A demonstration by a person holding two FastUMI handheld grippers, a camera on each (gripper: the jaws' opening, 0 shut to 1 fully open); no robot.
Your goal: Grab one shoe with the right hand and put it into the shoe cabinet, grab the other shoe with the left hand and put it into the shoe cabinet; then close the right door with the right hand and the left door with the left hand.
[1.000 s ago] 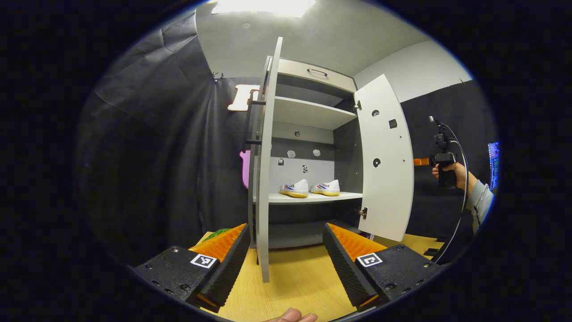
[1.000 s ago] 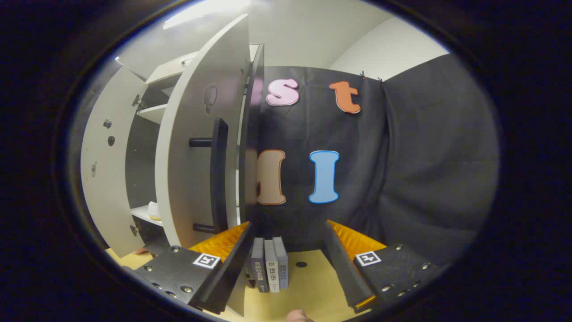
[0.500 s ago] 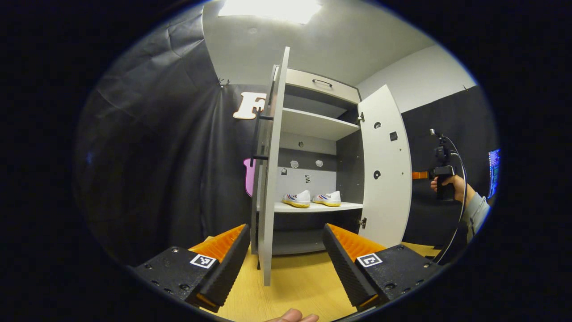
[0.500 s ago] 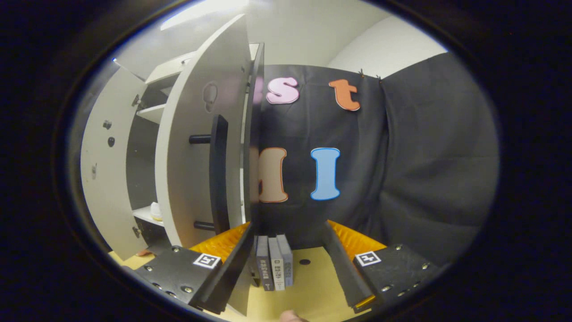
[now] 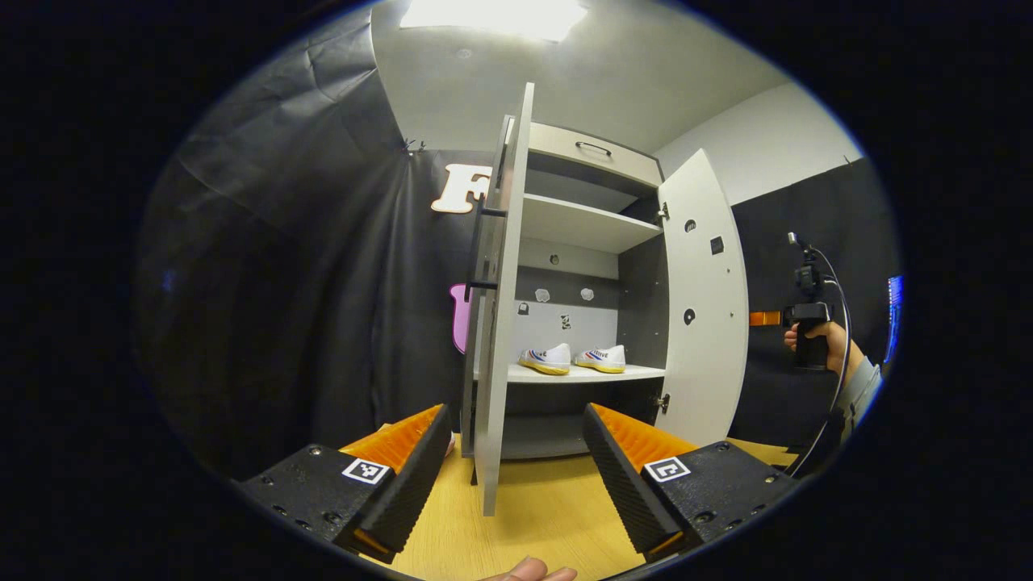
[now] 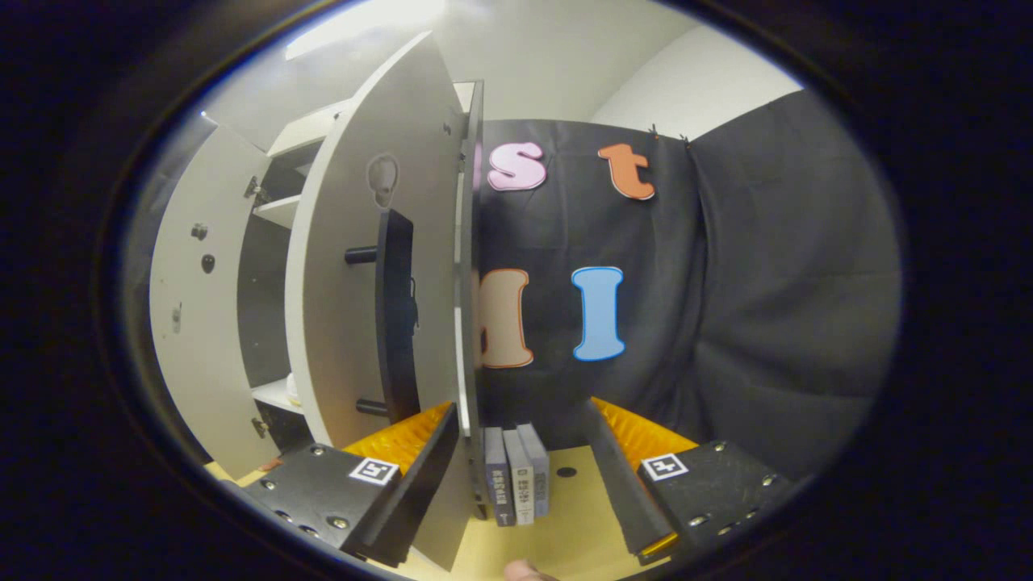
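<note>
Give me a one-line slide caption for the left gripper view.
Open tongs face the grey shoe cabinet, its doors ajar, two white sneakers side by side on a shelf.

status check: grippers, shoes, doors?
Both grippers open, empty: left gripper, right gripper. Both shoes on cabinet shelf. Left door and right door open; nothing blocking.
</note>
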